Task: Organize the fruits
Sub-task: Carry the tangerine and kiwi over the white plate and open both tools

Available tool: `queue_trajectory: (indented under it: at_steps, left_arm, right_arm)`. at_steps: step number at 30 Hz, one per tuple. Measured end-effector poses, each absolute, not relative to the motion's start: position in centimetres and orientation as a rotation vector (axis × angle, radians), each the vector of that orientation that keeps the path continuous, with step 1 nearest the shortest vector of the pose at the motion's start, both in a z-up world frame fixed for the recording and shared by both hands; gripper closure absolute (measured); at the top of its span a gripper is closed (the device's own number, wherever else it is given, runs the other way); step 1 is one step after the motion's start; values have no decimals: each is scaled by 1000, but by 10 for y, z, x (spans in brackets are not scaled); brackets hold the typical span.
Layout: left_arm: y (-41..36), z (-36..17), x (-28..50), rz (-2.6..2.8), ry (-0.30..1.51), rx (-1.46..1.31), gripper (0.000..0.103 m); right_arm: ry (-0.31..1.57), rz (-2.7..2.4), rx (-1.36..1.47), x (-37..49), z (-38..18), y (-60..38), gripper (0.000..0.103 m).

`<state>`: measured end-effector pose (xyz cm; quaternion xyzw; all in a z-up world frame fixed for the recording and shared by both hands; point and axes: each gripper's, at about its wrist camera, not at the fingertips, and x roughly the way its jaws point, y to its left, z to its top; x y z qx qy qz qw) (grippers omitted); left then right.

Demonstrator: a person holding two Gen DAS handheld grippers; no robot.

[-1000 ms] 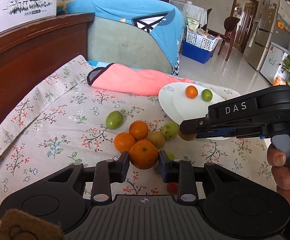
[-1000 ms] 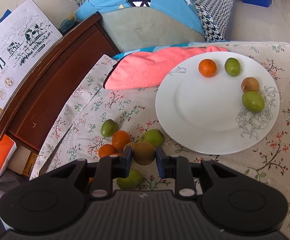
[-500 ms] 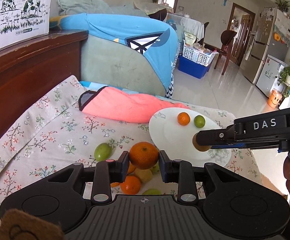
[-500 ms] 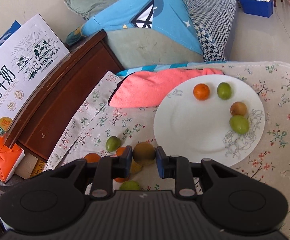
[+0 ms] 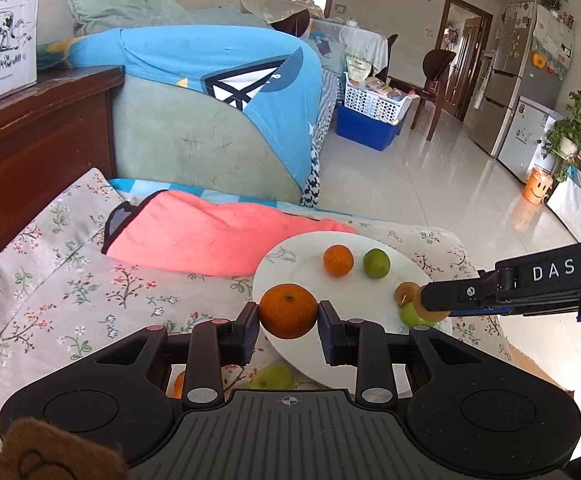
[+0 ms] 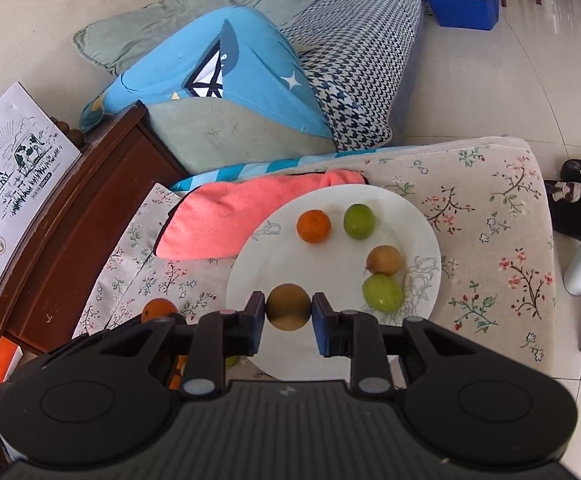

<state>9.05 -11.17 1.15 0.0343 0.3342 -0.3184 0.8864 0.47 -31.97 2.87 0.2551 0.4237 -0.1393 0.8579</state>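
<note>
While my left gripper point(image 5: 288, 312) squeezes a big orange point(image 5: 288, 311) between its two fingers, it hangs level over the near edge of the white plate point(image 5: 290, 264). The plate sits on the flowery cloth point(image 5: 50, 264), touching a pink towel point(image 5: 194, 232). On it lie a small orange point(image 5: 338, 260), a green fruit point(image 5: 376, 263), a brown fruit point(image 6: 384, 260) and a green one point(image 6: 382, 293). My right gripper point(image 6: 288, 307) reaches in from the right, flat over the plate, pinching a round brown fruit point(image 6: 288, 306).
</note>
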Motion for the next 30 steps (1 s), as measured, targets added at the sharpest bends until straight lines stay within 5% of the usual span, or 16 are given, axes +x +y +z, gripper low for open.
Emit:
queue_trajectory:
  at_steps: [20,24,30]
  left_arm:
    - [-146,-9,106,-677,738,87,71]
    - [-141,-1,106,-643,724,71,48]
    - [-125,17,107,-592,723,52,31]
  right_arm:
    - [986,-412,661,8,-4,-330,75]
    - [967,-402,648,7,-1,-329,75]
    - [961,-362,639,8,0,-326,75]
